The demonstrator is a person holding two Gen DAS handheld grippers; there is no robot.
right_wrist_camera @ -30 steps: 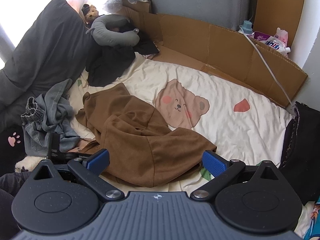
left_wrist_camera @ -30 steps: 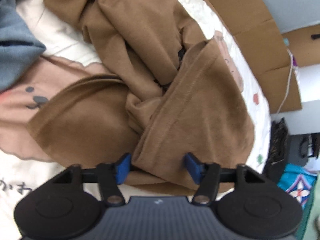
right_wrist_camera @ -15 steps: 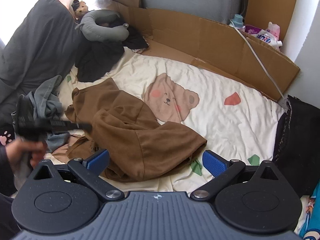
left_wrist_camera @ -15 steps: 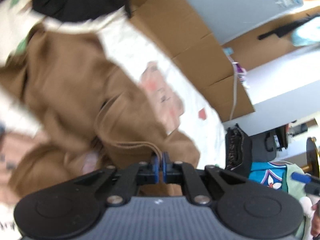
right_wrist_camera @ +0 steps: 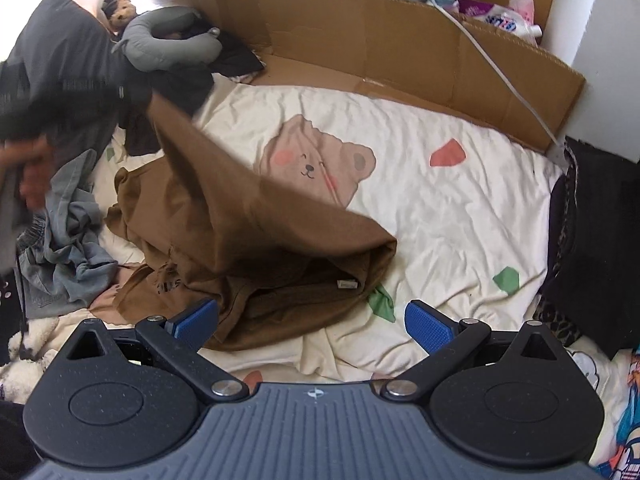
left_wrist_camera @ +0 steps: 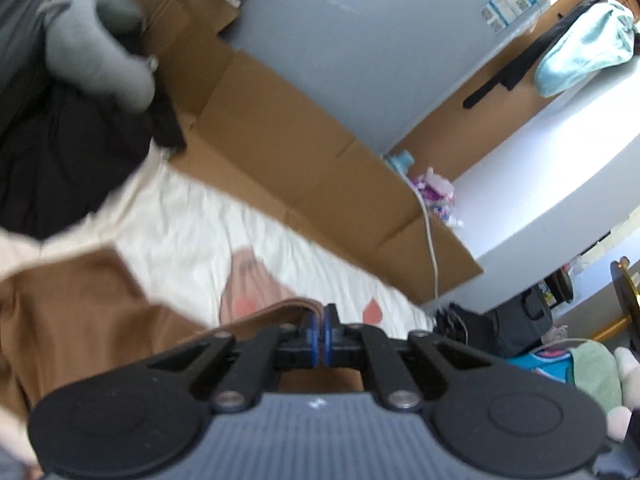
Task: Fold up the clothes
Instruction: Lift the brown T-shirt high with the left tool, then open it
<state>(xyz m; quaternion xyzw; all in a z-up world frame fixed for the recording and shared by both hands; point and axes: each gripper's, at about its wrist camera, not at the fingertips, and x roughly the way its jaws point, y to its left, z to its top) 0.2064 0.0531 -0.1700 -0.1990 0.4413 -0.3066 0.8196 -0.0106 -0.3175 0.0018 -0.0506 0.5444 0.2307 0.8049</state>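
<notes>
L gripper (left_wrist_camera: 321, 334) pinched shut on brown garment (right_wrist_camera: 256, 216) hem, lifted up-left. R gripper (right_wrist_camera: 312, 322) wide open, empty. Slack lower edge lies just ahead of R, nearer its left pad.

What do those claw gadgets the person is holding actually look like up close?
Both look alike. The right claw has two blue pads with a fine ribbed texture, each on a black linkage arm pivoting on a silver rivet. Behind them sit two round black discs and a grey ridged body with a small white mark at its centre. The left claw has the same black arms, blue pads, silver rivets and grey ridged body. No cables show.
</notes>
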